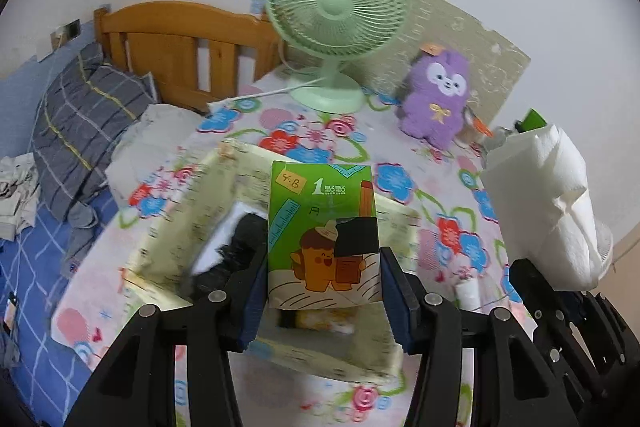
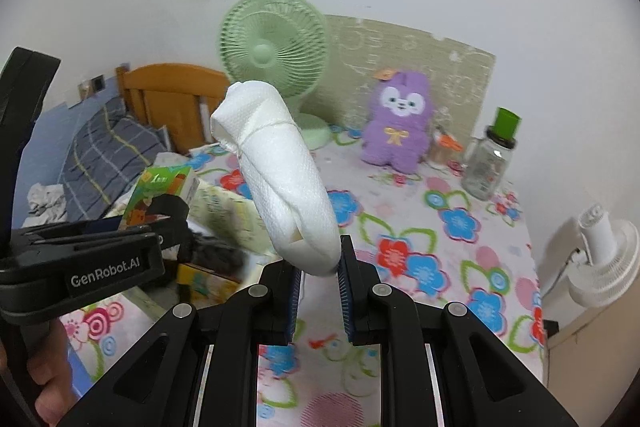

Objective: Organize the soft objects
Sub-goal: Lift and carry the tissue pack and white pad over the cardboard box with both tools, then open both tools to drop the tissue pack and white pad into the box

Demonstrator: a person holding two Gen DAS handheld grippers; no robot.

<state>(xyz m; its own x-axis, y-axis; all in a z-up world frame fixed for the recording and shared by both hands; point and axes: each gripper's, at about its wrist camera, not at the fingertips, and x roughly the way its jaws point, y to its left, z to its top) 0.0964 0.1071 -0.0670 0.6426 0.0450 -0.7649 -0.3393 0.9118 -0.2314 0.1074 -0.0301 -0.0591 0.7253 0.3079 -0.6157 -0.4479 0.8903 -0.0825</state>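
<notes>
Left tool (image 1: 322, 297) clamps green tissue pack (image 1: 322, 223) low, over cream basket (image 1: 176, 227) at 6 o'clock. Right tool (image 2: 318, 273) pinches bundled white paper towel (image 2: 280, 171) at base. Both light, squashy; grip low, gently.

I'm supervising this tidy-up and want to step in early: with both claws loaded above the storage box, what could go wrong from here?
1. The right claw pinches only the bottom end of the white paper towel bundle; it may flop or slip.
2. The left claw holds the green tissue pack over the cream storage box, which already contains items, so it may jam.
3. The claws are close and could collide.
</notes>
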